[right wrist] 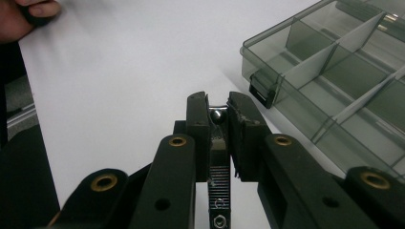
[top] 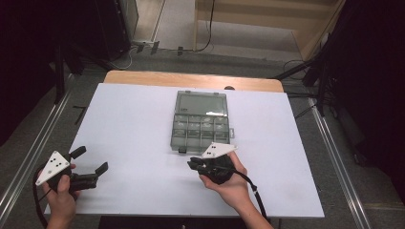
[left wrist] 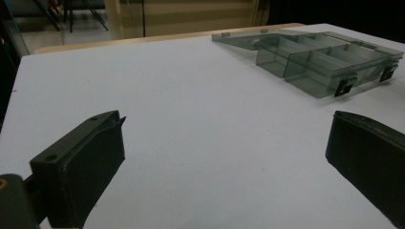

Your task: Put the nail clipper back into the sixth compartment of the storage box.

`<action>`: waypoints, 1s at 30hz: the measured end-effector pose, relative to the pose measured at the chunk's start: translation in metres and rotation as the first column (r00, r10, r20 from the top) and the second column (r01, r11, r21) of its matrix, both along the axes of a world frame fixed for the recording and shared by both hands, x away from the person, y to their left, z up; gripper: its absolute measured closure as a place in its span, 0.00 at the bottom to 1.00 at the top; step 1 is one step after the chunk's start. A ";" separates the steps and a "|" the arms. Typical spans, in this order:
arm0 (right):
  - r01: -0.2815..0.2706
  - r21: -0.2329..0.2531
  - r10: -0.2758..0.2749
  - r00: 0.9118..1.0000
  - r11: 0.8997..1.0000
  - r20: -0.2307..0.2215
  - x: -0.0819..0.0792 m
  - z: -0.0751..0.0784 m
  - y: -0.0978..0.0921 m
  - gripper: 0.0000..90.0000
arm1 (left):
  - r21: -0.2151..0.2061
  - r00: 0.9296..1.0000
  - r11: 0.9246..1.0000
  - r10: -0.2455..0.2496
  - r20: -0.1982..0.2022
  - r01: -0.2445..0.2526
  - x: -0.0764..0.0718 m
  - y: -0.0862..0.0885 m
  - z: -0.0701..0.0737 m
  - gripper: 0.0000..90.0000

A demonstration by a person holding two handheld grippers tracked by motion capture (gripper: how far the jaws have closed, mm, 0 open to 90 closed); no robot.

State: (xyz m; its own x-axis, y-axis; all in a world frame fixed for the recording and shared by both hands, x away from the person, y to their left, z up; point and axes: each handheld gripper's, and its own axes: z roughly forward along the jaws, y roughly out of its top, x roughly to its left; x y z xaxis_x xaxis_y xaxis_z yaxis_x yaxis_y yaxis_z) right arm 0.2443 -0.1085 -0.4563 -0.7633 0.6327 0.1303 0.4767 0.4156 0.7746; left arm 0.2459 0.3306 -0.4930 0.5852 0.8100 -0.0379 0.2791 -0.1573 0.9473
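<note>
High view: clear compartment box (top: pixel 200 121) open at counter (top: pixel 133 124) centre, right tongs (top: pixel 195 165) just beside its near edge, left tongs (top: pixel 90 161) near the front left corner.

Left gripper view: gaping wide, empty.

Right gripper view: pinched on a small metal ball (right wrist: pixel 218 115), seemingly.
</note>
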 end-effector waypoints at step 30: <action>0.064 0.013 -0.064 0.998 0.998 -0.003 0.035 0.006 0.007 0.90 | -0.009 1.000 1.000 -0.005 0.002 0.005 0.000 0.000 0.000 0.00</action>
State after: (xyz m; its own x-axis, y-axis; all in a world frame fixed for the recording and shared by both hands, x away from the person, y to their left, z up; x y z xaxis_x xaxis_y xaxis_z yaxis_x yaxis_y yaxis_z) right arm 0.2796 -0.1011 -0.4500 -0.7208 0.6787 0.1409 0.5043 0.3739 0.7784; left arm 0.2461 0.3307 -0.4931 0.5890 0.8069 -0.0439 0.2763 -0.1500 0.9493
